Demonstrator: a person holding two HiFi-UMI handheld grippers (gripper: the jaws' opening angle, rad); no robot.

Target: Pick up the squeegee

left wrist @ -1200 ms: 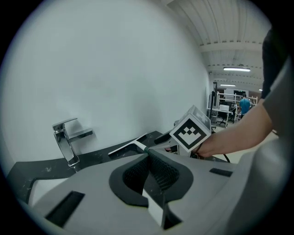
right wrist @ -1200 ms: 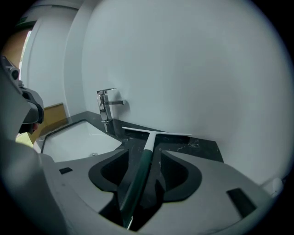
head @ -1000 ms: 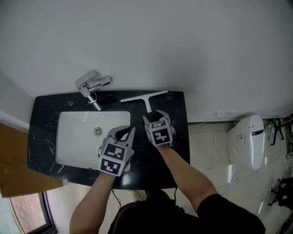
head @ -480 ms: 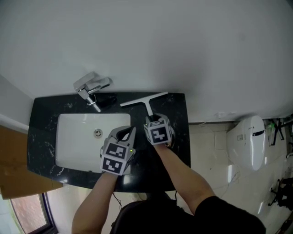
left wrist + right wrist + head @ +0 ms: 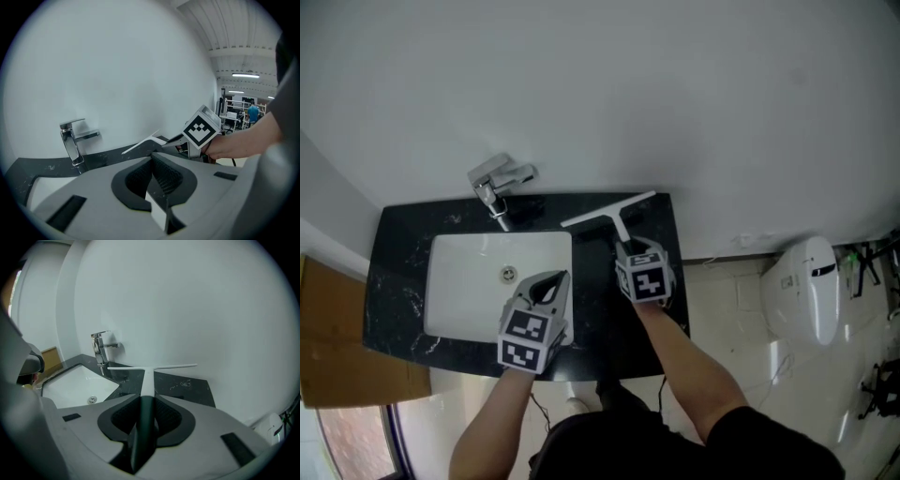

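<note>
You've got it: your right gripper (image 5: 626,246) is clamped shut on the handle of the squeegee (image 5: 609,210), dark grip pinched square between the pads, so the grasp is made and you're at the lift. From the left gripper view the blade looks tipped up off the black countertop (image 5: 403,234), over its back right part, between the faucet (image 5: 499,183) and the counter's right edge. The squeegee points away from you. Its long axis runs from your jaws straight toward the wall, and the white blade sits crosswise at the far end like a T, slanted in the head view with its right tip nearer the wall. Your left gripper (image 5: 548,279) hangs over the sink (image 5: 469,281) edge, jaws together on nothing. Next I'd raise it cleanly, keeping that blade off the wall and faucet
</note>
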